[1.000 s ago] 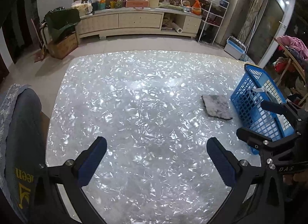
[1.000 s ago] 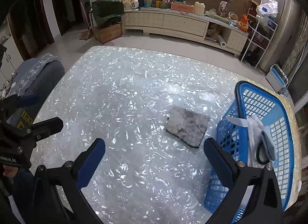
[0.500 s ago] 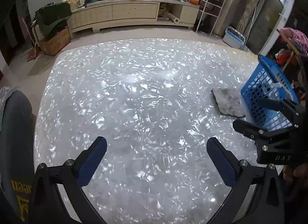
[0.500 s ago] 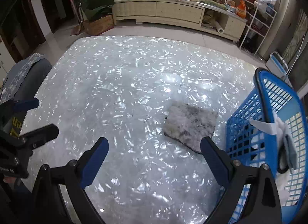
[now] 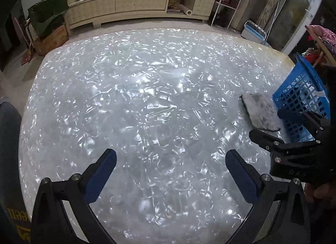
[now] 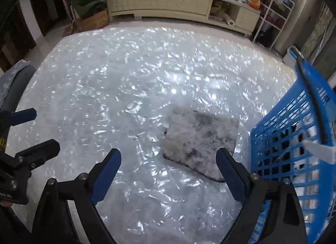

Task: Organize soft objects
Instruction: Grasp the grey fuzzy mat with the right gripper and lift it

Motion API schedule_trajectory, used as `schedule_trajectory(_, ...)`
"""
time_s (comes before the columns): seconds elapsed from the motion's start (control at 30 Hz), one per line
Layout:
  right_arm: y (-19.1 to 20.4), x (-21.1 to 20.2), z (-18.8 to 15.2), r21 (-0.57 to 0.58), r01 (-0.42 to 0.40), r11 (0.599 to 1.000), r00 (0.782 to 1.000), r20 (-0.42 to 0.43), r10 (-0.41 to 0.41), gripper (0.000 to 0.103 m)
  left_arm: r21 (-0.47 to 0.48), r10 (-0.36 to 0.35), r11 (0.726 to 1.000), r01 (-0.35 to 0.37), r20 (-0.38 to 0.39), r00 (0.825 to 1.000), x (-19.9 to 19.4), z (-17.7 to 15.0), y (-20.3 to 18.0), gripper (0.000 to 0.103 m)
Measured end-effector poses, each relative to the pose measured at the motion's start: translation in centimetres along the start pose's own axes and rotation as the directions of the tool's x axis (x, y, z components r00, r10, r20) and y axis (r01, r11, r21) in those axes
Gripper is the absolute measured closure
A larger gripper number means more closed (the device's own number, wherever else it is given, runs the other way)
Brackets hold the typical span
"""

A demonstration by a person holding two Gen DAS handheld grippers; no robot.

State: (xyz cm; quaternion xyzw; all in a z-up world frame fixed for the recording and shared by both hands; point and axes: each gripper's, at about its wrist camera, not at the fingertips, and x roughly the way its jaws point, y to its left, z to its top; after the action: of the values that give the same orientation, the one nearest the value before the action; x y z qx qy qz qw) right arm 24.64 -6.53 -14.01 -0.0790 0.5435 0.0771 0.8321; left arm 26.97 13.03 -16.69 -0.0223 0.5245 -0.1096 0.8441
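While both grippers hang over the shiny pearl-pattern table (image 5: 147, 107), the left gripper (image 5: 171, 172) has its jaws spread wide and holds nothing. The right gripper (image 6: 168, 170) is wide open and empty too, its right finger just above the near corner of the grey fluffy cloth (image 6: 199, 139). That cloth lies flat, folded to a rough square, white with dark patches. Just beside it stands the blue basket (image 6: 279, 139) with white fabric (image 6: 319, 149) inside. Far behind is a long cabinet (image 5: 136, 6).
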Motion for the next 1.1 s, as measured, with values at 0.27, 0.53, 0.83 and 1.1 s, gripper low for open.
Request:
schedule_trajectory(0.27, -1.0, 2.4, 0.6, 0.037, 0.056, 0.998, 0.997, -0.061, -0.053, 0.044, 0.013, -0.029, 0.999, 0.029, -0.018, 0.999, 0.8, 0.2, 0.0, 0.000)
schedule_trajectory(0.53, -2.8, 3.4, 0.6, 0.051, 0.016, 0.999, 0.998, -0.057, -0.013, 0.056, 0.002, -0.032, 0.999, 0.032, -0.012, 0.999, 0.9, 0.1, 0.5, 0.000)
schedule_trajectory(0.83, -3.2, 3.0, 0.2, 0.068, 0.000, 0.998, 0.999, -0.033, 0.003, 0.088, -0.021, -0.046, 0.999, 0.047, 0.018, 0.999, -0.5, 0.2, 1.4, 0.000)
schedule_trajectory(1.1, -2.0, 0.0, -0.3, 0.053, -0.071, 0.996, 0.997, -0.008, 0.072, 0.089, -0.012, -0.051, 0.999, 0.052, 0.040, 0.998, -2.7, 0.0, 0.1, 0.000)
